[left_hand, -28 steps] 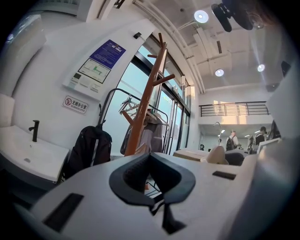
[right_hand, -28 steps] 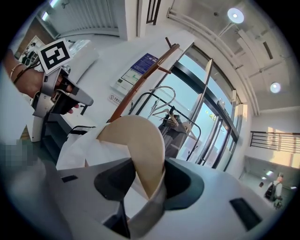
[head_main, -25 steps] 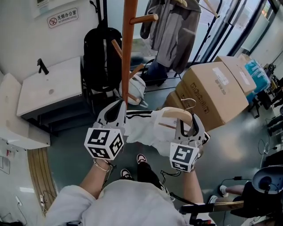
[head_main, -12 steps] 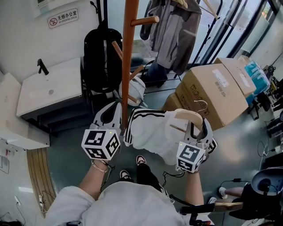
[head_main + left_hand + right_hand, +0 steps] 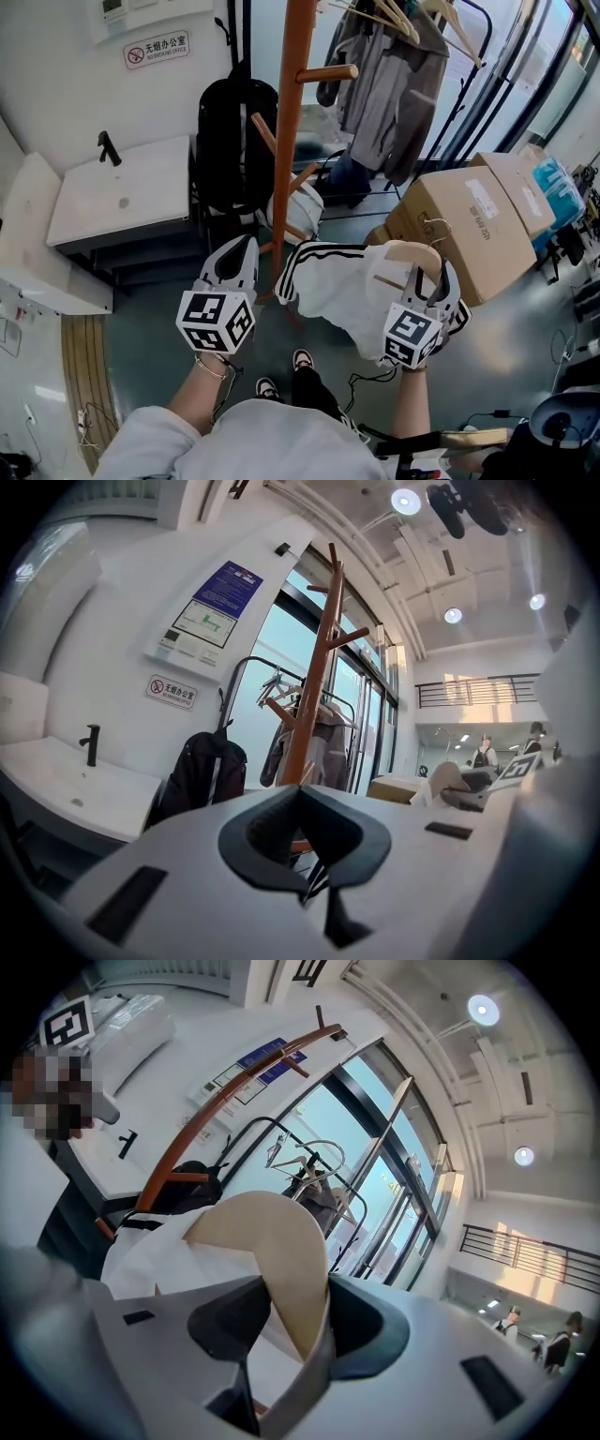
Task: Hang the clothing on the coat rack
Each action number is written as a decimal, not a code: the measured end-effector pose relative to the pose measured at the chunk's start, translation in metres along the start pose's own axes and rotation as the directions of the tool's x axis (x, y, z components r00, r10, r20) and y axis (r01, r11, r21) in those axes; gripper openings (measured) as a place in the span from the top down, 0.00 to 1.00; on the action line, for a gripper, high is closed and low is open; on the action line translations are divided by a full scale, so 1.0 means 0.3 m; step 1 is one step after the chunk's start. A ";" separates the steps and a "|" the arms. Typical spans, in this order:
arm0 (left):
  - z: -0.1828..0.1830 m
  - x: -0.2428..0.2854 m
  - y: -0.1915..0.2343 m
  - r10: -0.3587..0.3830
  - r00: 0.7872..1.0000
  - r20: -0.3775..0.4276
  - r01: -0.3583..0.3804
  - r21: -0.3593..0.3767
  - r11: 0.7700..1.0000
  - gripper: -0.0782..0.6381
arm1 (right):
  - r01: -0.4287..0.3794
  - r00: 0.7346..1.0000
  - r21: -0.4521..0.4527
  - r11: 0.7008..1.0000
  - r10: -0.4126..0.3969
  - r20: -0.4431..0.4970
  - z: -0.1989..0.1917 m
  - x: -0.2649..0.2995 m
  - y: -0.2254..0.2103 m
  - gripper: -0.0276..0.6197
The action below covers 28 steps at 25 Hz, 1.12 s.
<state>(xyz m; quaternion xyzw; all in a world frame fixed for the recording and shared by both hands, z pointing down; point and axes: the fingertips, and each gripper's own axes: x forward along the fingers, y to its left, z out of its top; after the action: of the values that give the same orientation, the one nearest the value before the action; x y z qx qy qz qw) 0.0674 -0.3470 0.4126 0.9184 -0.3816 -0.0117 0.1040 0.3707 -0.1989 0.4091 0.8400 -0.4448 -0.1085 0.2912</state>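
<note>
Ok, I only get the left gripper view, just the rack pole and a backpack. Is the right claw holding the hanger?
Observer: Yes, the right claw is shut on the wooden hanger.
Operator: Shirt on it?
Observer: Yes, a white shirt with black stripes drapes from it, right of the coat rack pole in the head view.
Operator: Hooked yet?
Observer: No, the hanger's wire hook is free, on no peg.
</note>
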 end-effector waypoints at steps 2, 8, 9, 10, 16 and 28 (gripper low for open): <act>0.008 0.006 0.018 0.012 1.000 0.001 -0.012 0.005 1.000 0.88 | 0.013 1.000 -0.002 1.000 -0.013 0.020 0.014 0.015 -0.016 0.65; 0.016 0.040 0.050 0.037 0.999 0.002 -0.037 -0.001 0.999 0.88 | 0.033 0.999 0.036 0.999 -0.033 -0.004 -0.010 0.059 -0.054 0.66; 0.017 0.050 0.047 0.036 0.999 0.002 -0.036 -0.004 0.999 0.88 | 0.033 0.999 0.037 0.999 -0.033 -0.008 -0.010 0.067 -0.054 0.66; 0.018 0.060 0.040 0.032 0.999 0.002 -0.032 -0.005 0.999 0.88 | 0.034 0.999 0.035 0.999 -0.033 -0.011 -0.007 0.075 -0.052 0.66; 0.027 0.096 0.001 0.021 1.000 0.011 -0.021 -0.001 1.000 0.88 | 0.048 0.999 0.026 0.999 -0.047 -0.028 0.004 0.122 -0.055 0.65; 0.032 0.090 0.046 0.065 0.998 0.021 -0.065 -0.013 0.998 0.88 | 0.069 0.997 0.036 0.997 -0.068 -0.030 0.012 0.141 -0.080 0.66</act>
<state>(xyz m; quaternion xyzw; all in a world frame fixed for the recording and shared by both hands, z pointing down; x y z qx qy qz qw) 0.0759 -0.3773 0.4074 0.9047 -0.4122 -0.0205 0.1060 0.4101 -0.2242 0.3953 0.8615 -0.4136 -0.0982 0.2779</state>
